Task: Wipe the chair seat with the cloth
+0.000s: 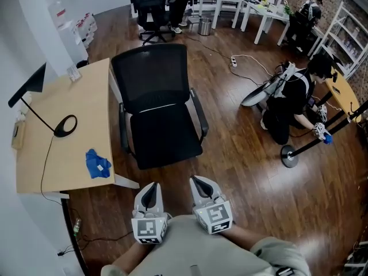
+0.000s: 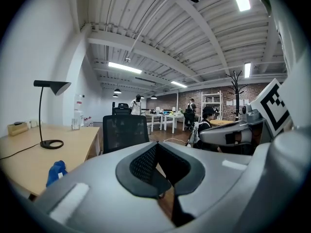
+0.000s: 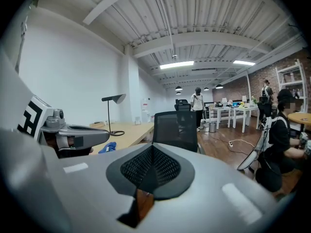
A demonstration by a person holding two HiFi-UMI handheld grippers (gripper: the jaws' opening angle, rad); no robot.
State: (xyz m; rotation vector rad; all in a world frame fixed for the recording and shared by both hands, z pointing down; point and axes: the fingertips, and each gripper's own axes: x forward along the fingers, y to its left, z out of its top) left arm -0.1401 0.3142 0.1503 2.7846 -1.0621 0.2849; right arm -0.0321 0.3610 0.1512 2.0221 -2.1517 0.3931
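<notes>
We hold the left gripper [image 1: 150, 190] and right gripper [image 1: 199, 183] pinched shut, empty: the cloth [image 1: 98, 164] lies left of them.

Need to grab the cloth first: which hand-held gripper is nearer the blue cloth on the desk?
Left. The left hand-held gripper sits right of and below the blue cloth in the head view; the right hand-held gripper is farther right, beyond it.

The black mesh office chair [image 1: 158, 105] is standing just right of the pale wooden desk [image 1: 63, 137]; the crumpled blue cloth [image 1: 98, 164] is lying on that desk's near corner.
</notes>
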